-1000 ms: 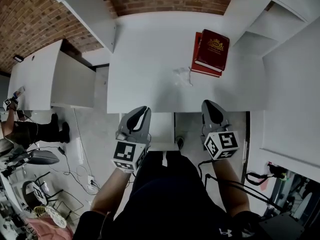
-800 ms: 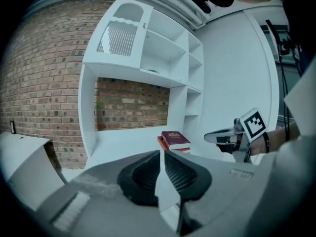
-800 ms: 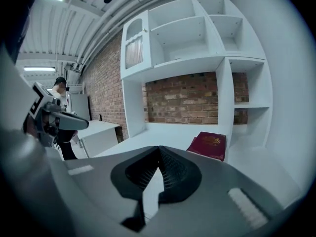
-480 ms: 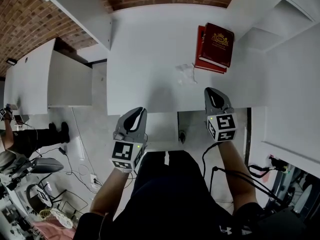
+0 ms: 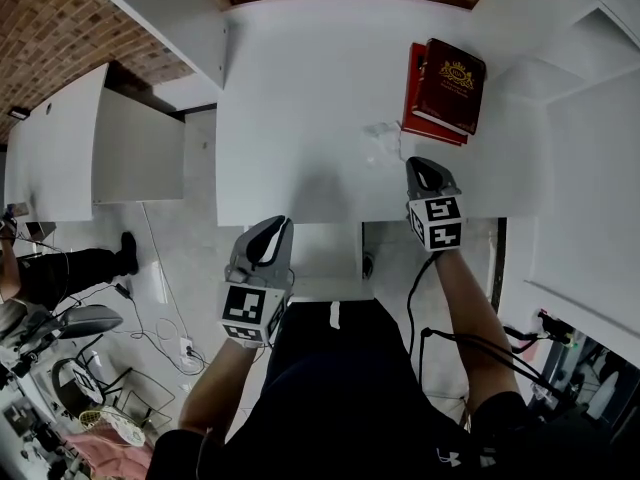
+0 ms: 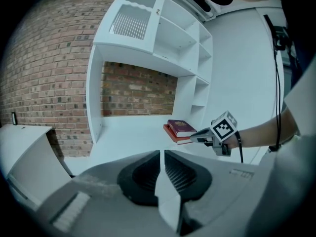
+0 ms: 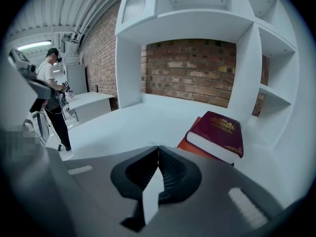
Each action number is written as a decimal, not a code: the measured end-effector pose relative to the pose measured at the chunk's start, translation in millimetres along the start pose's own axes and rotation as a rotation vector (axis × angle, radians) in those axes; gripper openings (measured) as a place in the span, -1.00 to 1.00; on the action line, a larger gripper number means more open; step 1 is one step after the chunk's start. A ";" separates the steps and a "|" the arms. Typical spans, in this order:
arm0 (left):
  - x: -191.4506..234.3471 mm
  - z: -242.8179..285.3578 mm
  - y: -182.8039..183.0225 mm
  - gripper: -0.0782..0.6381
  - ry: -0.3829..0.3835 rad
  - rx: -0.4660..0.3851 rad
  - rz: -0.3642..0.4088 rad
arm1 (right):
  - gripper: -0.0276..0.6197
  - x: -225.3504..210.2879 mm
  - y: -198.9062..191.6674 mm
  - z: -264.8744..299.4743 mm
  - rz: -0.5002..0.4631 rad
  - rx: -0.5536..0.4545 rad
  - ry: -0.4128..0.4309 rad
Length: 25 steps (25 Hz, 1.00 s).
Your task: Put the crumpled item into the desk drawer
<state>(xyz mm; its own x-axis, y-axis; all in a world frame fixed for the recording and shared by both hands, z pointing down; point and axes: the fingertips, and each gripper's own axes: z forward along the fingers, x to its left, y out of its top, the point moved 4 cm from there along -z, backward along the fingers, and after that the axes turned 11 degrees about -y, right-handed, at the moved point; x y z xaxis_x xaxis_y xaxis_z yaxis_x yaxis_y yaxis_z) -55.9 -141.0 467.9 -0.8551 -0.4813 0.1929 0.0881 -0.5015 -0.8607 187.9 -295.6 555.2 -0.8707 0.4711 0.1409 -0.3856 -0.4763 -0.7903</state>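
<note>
Head view: a small, white crumpled item (image 5: 382, 146) is lying on the desk (image 5: 290, 98) beside the red books (image 5: 445, 93), just off the right gripper (image 5: 420, 164) tip.

Left gripper view: the left gripper (image 6: 161, 154) is pressing its jaws together, empty.

Right gripper view: the right gripper's jaws are likewise sitting closed on nothing.

the crumpled item (image 5: 383, 144) is seen as a small, whitish wad with creased, uneven edges, hardly set off from the white desk top (image 5: 290, 98) on which it is laid. it is found on the right half of the desk, close to the front edge and just left of the stacked red books (image 5: 445, 90); whether they are touched cannot be told. the desk drawer (image 5: 325, 258) is taken to be the white panel under the front edge, near the middle; whether it is pulled out cannot be told.
</note>
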 end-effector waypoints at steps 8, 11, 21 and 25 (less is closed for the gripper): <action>9.5 -7.5 -12.7 -0.70 0.039 0.011 -0.039 | -0.76 5.1 -19.8 36.7 0.018 0.106 0.035; 11.3 -9.4 -14.8 -0.70 0.047 0.010 -0.050 | -0.72 8.0 -25.5 47.7 0.008 0.144 0.046; 16.2 -19.5 -23.8 -0.70 0.067 0.006 -0.088 | -0.46 13.2 -39.1 74.2 0.119 0.305 0.099; 18.8 -23.0 -25.7 -0.70 0.072 0.004 -0.094 | -0.47 15.5 -45.8 80.2 0.108 0.344 0.097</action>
<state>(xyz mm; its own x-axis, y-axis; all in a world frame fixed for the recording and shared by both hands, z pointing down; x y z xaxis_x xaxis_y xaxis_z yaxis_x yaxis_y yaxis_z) -86.0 -120.6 482.9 -0.8941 -0.3793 0.2381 0.0077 -0.5447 -0.8386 167.5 -326.1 641.4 -0.8853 0.4651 -0.0025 -0.3878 -0.7410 -0.5482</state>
